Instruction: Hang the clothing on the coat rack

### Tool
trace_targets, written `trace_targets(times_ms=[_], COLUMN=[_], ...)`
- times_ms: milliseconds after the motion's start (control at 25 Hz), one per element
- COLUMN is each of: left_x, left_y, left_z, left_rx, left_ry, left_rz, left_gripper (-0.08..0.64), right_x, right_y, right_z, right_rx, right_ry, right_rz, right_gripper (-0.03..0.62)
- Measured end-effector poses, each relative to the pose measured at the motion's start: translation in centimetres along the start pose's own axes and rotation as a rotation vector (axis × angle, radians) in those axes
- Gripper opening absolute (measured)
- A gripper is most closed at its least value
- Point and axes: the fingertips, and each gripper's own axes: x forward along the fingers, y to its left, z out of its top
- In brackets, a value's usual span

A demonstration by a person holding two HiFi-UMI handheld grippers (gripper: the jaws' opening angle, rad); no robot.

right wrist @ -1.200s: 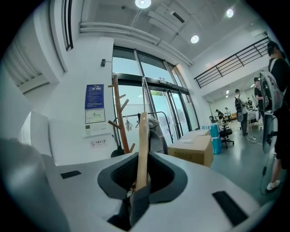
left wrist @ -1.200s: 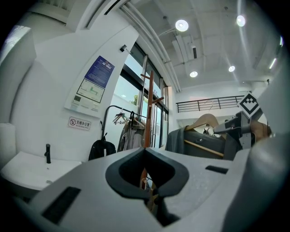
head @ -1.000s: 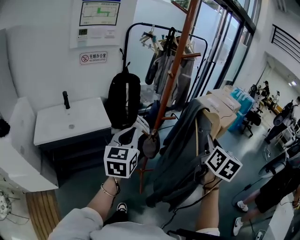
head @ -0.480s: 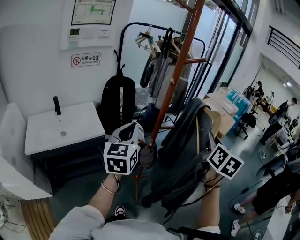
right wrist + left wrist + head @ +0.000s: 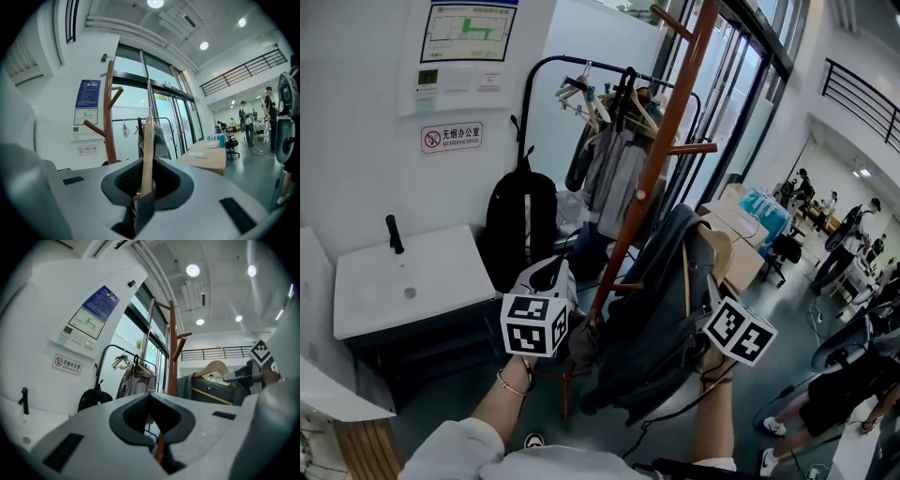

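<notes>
Head view first: the coat rack [image 5: 664, 155] is a reddish wooden pole leaning up and right through the middle, pegs sticking out. The grey jacket [image 5: 652, 323] is just to its right on a wooden hanger [image 5: 720, 251], not on any peg yet. The hanger's bar runs pretty much up-and-down in the picture, and the jacket's long axis trails from there down and left toward the foot of the pole. The right gripper [image 5: 712, 305] is tucked in at the hanger end, and the left gripper [image 5: 584, 333] sits right beside the pole lower down. A black backpack [image 5: 517, 220] leans against the wall behind. Left gripper view: jaws pulled almost together with nothing clamped, just a sliver of the pole showing through beyond them; the hanger and jacket are off to the right. Right gripper view: jaws are closed on the hanger, which stands edge-on and upright between them, with a bit of grey cloth bunched below.
</notes>
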Motion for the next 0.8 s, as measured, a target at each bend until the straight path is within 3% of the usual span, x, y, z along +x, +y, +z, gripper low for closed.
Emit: trace_targets(times_ms=[400, 800], left_x=[6.1, 9.6], left_y=[1.9, 2.3], left_z=[1.7, -1.4], left_rx=[-0.031, -0.072], left_ry=[-0.025, 0.034], left_rz=[-0.067, -0.085], left_gripper=[0.008, 0.008], right_x=[4.9, 7.4], right_y=[0.4, 1.0], right_z=[1.1, 1.4], right_rx=[-0.004, -0.078], right_ry=[-0.014, 0.010], right_rz=[-0.023, -0.019], right_gripper=[0.071, 0.071])
